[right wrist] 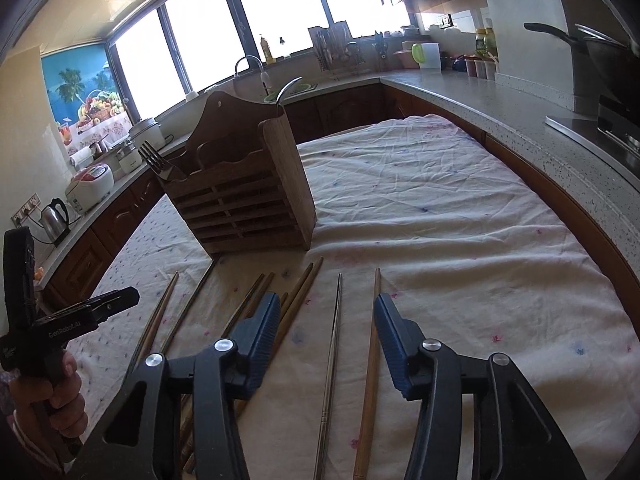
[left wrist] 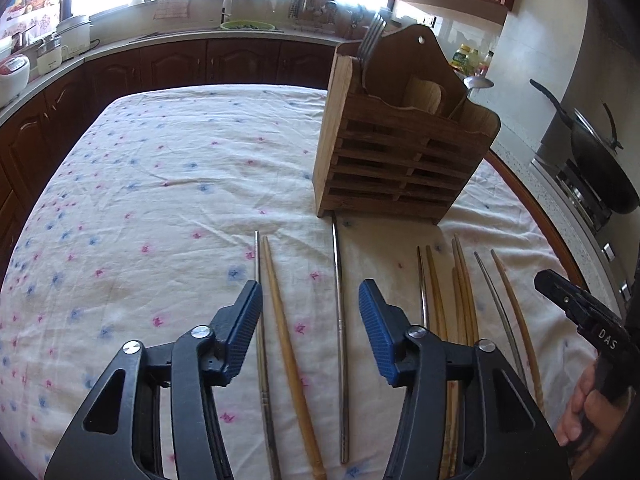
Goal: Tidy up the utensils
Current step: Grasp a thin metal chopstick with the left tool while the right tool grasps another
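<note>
1. Left gripper [left wrist: 310,332]: jaws part open, nothing gripped. A wooden chopstick [left wrist: 290,356] and a metal chopstick [left wrist: 341,344] lie on the cloth between its pads; a second metal one [left wrist: 259,320] sits at the left pad's inner edge.
2. Right gripper [right wrist: 328,340]: jaws part open, empty; one metal chopstick [right wrist: 333,344] and one wooden chopstick [right wrist: 370,364] lie between the pads.
3. Count: about ten chopsticks, wood and metal alternating, all pointing to 12 o'clock, likely laid out for pair pickup.
4. Wooden holder [left wrist: 400,152] stands upright at 12–1 o'clock on the tablecloth [left wrist: 160,184]. It holds one fork [left wrist: 370,40] and one spoon [left wrist: 476,84].
</note>
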A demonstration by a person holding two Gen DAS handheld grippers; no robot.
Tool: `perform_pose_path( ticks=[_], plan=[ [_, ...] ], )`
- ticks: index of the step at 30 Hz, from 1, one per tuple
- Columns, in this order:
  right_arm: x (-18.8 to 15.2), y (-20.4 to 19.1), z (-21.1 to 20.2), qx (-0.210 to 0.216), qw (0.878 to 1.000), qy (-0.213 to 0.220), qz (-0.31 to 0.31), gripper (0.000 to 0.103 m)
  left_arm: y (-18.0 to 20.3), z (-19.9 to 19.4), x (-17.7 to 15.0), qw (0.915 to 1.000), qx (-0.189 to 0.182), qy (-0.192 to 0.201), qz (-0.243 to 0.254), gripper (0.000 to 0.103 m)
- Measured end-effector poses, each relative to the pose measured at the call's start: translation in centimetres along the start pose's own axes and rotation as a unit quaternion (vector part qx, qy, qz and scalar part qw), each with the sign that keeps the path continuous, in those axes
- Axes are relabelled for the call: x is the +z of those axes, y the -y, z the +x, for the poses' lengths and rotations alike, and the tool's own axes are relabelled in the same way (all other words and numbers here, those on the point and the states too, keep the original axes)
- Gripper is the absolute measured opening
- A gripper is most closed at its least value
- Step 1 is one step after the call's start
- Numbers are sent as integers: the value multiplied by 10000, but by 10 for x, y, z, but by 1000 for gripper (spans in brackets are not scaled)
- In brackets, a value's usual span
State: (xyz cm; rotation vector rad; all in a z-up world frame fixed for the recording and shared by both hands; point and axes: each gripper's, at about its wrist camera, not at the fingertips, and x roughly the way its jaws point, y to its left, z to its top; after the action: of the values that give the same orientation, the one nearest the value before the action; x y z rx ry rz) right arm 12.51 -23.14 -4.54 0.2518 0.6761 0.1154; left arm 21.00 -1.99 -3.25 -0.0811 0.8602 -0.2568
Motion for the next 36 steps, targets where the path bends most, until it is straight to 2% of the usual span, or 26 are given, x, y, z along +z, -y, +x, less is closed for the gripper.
perform_pose_path(
  ticks=[1,4,8,11,13,19,23,25,27,31,34,36],
  plan=[
    [1,0,5,9,10000,-68,-8,42,4,7,3,9999,0,-81,66,37],
    [2,-1,22,-1,9996,-287,-53,33,15,26,7,9991,37,-309,271,26],
    [4,-2,47,-57,9977,-673,-109,21,26,48,4,9963,84,-688,507,15],
    [2,-4,62,-198,9953,-916,-225,16,31,46,-2,9951,132,-692,695,6],
    [-1,-3,68,-223,9938,-1061,-263,5,29,40,-8,9951,-19,-726,669,6],
    [-12,-9,55,-57,9927,-1130,-408,5,33,15,-34,9932,-244,-870,736,6],
    [-14,-8,49,86,9927,-1165,-303,9,38,17,-20,9936,-104,-800,796,10],
    [-10,-7,53,31,9929,-1153,-306,10,42,24,-8,9937,-85,-772,808,22],
    [-6,-5,57,44,9929,-1167,-238,10,47,34,2,9928,7,-792,899,29],
    [0,-9,69,-9,9911,-1282,-351,12,58,59,11,9886,139,-1034,1088,29],
    [1,-15,73,-48,9904,-1288,-494,13,66,61,8,9863,274,-897,1360,29],
    [0,-16,73,-63,9902,-1281,-547,13,65,61,8,9869,208,-874,1341,27]
  ],
)
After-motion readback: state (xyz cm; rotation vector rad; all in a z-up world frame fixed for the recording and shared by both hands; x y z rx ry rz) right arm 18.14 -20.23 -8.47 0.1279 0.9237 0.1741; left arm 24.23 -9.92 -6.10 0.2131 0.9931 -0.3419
